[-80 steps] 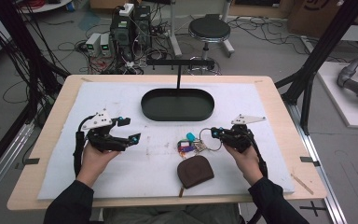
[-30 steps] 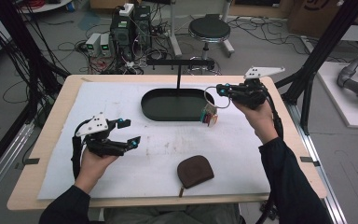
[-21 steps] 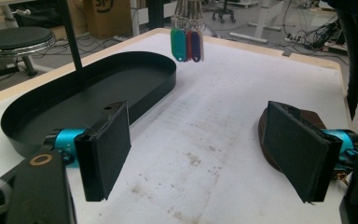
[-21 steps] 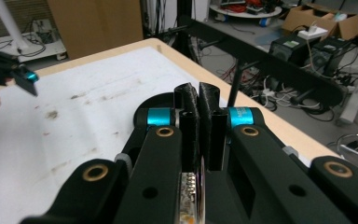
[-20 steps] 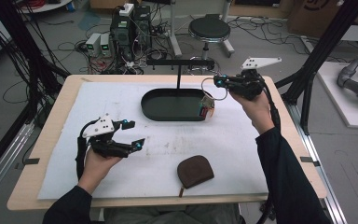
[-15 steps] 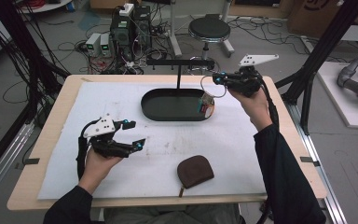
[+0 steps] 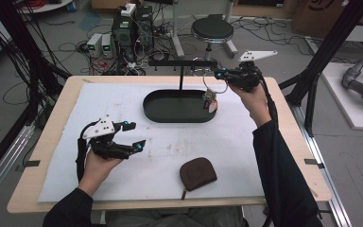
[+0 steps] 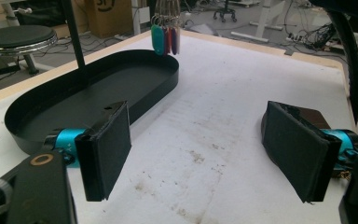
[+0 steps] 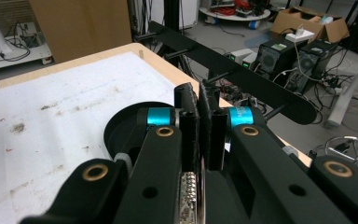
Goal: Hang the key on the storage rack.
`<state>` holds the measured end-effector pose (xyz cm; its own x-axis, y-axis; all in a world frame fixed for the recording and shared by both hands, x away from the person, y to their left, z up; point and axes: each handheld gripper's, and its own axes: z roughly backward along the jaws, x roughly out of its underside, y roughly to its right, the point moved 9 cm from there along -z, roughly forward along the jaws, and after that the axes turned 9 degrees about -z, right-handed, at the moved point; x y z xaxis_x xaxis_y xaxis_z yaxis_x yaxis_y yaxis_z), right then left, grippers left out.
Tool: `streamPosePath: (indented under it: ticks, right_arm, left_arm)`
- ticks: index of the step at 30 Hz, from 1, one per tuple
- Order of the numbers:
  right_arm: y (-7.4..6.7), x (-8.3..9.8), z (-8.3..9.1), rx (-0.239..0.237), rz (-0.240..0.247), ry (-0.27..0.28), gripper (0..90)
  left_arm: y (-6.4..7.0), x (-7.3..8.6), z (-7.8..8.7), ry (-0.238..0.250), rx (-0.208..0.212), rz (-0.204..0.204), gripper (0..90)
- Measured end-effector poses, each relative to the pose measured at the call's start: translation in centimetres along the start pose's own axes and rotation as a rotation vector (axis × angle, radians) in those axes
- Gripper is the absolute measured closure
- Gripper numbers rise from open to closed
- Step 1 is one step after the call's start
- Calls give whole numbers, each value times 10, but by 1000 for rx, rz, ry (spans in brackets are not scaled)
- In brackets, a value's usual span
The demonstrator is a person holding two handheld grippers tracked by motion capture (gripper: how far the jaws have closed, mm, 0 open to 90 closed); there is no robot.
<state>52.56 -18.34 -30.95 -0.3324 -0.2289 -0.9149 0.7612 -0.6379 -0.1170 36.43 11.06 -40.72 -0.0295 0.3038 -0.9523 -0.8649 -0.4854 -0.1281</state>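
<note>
A bunch of keys with coloured tags [image 7: 210,101] hangs on a wire ring from my right gripper [image 7: 220,73], which is shut on the ring. It dangles over the right end of the black oval tray [image 7: 179,118], just below the right tip of the rack's crossbar [image 7: 182,63]. In the right gripper view the jaws [image 9: 199,100] are pressed together with the crossbar [image 9: 242,77] close behind them. My left gripper [image 7: 137,135] is held open above the white mat at the left. The left gripper view [image 8: 200,154] has nothing between the jaws, with the keys [image 8: 165,37] hanging far off.
A brown zip pouch [image 7: 197,172] lies on the mat near the front edge, right of my left gripper. The rack's upright post [image 7: 180,80] rises from the back of the tray. Computers, cables and a stool [image 7: 211,29] stand on the floor beyond the table.
My right gripper has lifted the key bunch from the mat near the pouch up and back to the crossbar's right end. The left gripper shifted slightly toward the front and stays open.
</note>
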Motion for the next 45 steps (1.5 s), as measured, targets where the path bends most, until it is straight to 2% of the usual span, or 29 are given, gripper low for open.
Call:
streamPosePath:
  ticks: [4,9,19,25,34,45]
  right_arm:
    - [2,-3,-6,4,2,-15,879]
    - [6,-8,-11,4,-6,-2,879]
    - [19,-2,-21,28,-31,-31,880]
    - [25,-1,-24,37,-45,-30,879]
    - [41,4,-28,61,-93,-34,880]
    - [47,7,-34,71,-95,-39,880]
  left_arm:
    - [-1,1,0,-2,0,6,237]
    - [-1,3,0,-7,4,5,239]
    - [-2,4,2,-4,-2,6,240]
    - [-2,5,2,-5,2,10,240]
    - [-3,7,2,-13,10,9,239]
    - [-3,9,2,-11,14,14,239]
